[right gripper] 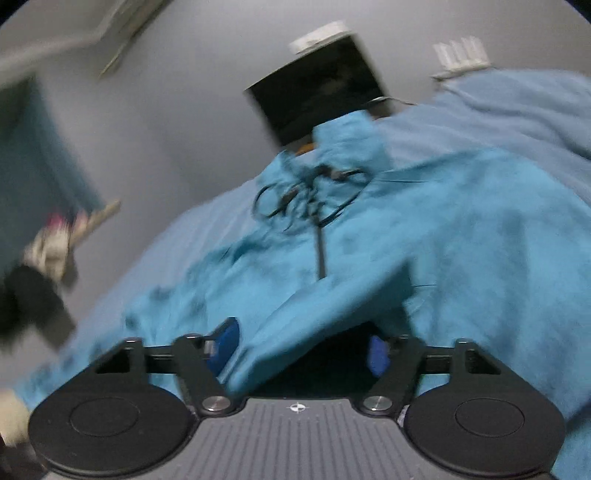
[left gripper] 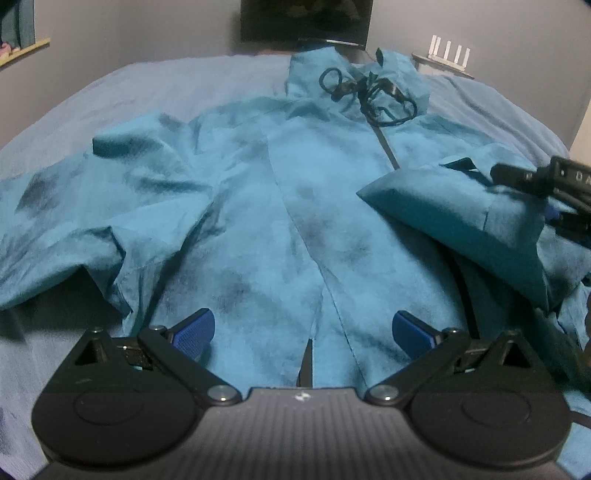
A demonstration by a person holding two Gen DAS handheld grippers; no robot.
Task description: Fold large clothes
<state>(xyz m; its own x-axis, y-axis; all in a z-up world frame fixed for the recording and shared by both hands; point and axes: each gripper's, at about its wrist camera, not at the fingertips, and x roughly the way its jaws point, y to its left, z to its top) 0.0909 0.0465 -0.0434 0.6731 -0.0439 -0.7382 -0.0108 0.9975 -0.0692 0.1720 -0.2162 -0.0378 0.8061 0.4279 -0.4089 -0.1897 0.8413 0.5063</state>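
We see a large teal jacket (left gripper: 295, 206) spread front-up across the middle of the bed (left gripper: 147, 88), its collar and hood end toward the far edge by the wall, its hem at the near edge under our left gripper (left gripper: 303, 328). That gripper hangs over the hem with its blue pads well apart and nothing between them. Our right gripper (right gripper: 303, 347) is at the jacket's right sleeve (left gripper: 461, 218), which lies folded in over the body; its jaws stand partly apart, and a fold of sleeve cloth runs between them, though the blur keeps us from saying whether the pads press on it.

We judge the cloth thin, light and limp, probably a little slick like shell fabric: it will sag from any pinch and slide on itself, so folds may creep. Sound places to take hold look like the hem corners, the cuffs and the shoulder seams, where the layers are doubled. The black drawcords (left gripper: 369, 92) tangled at the collar could snag, as could the zip (left gripper: 386, 147).

The bed carries a soft, blue-grey sheet, slightly rumpled. Beyond its far edge is a pale wall with a dark screen (left gripper: 306, 18), and a white router (left gripper: 448, 50) sits on a shelf by the far right corner
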